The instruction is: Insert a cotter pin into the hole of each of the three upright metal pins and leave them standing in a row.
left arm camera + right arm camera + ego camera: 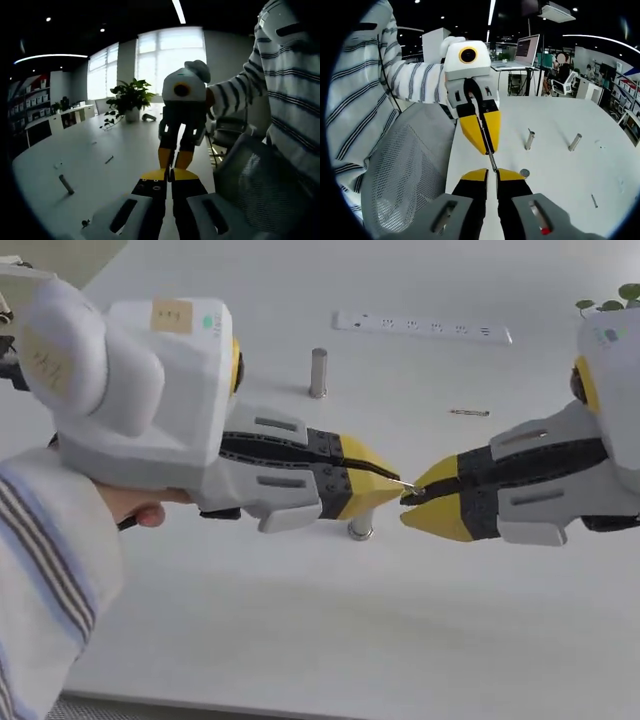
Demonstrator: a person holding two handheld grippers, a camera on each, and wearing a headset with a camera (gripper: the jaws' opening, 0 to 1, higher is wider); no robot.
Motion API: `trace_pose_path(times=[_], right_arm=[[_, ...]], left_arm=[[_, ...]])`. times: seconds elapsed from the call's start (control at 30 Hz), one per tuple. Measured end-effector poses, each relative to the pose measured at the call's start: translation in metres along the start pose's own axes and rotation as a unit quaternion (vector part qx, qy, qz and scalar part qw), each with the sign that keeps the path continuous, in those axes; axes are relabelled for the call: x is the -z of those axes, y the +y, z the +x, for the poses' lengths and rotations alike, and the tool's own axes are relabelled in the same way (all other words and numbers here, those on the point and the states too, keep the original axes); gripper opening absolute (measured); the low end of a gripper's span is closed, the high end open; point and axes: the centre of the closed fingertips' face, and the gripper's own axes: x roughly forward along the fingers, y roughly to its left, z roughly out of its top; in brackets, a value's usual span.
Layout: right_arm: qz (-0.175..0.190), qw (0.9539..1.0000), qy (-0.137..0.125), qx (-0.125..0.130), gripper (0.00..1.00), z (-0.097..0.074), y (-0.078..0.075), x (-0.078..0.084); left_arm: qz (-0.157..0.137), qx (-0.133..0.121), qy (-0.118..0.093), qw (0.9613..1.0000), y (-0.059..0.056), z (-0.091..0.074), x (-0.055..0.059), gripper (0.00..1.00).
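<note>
My left gripper (398, 484) and right gripper (410, 500) meet tip to tip above the white table (300, 620). A thin silver cotter pin (487, 137) runs between them; the left jaws are shut along it and the right jaws are shut on its end. One upright metal pin (318, 373) stands farther back. Another upright pin (360, 530) stands just below the joined tips. In the right gripper view, two upright pins (529, 140) (575, 142) stand side by side, and a third pin's top (524, 173) shows close to my right gripper (495, 172).
A loose cotter pin (469, 413) lies on the table to the right of the far pin. A white power strip (420, 327) runs along the back, with a plant (610, 302) at the far right corner. A mesh chair (405, 170) sits by the table's edge.
</note>
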Motion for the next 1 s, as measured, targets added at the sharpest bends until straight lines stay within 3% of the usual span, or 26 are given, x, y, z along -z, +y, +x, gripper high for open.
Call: trace_pose_path(times=[0.17,0.37,0.6,0.7,1.0], right_arm=[[0.002,1.0000,0.000,-0.003,0.00,-0.002,0.002,0.001],[0.000,0.9999,-0.006,-0.016,0.00,-0.005,0.010,-0.001],[-0.012,0.9995,0.011,-0.026,0.01,-0.002,0.019,0.006],[-0.020,0.9994,0.014,-0.024,0.00,-0.001,0.019,0.005],[-0.019,0.9991,0.021,-0.032,0.00,-0.001,0.025,0.009]], left_arm=[[0.003,0.013,0.008,0.9999,-0.008,0.004,0.001,0.00],[0.003,0.026,0.035,0.9991,-0.013,0.007,0.013,0.00],[0.017,0.050,0.056,0.9970,-0.019,0.011,0.017,0.00],[0.026,0.059,0.076,0.9950,-0.021,0.011,0.023,0.00],[0.010,0.065,0.086,0.9941,-0.022,0.011,0.026,0.00]])
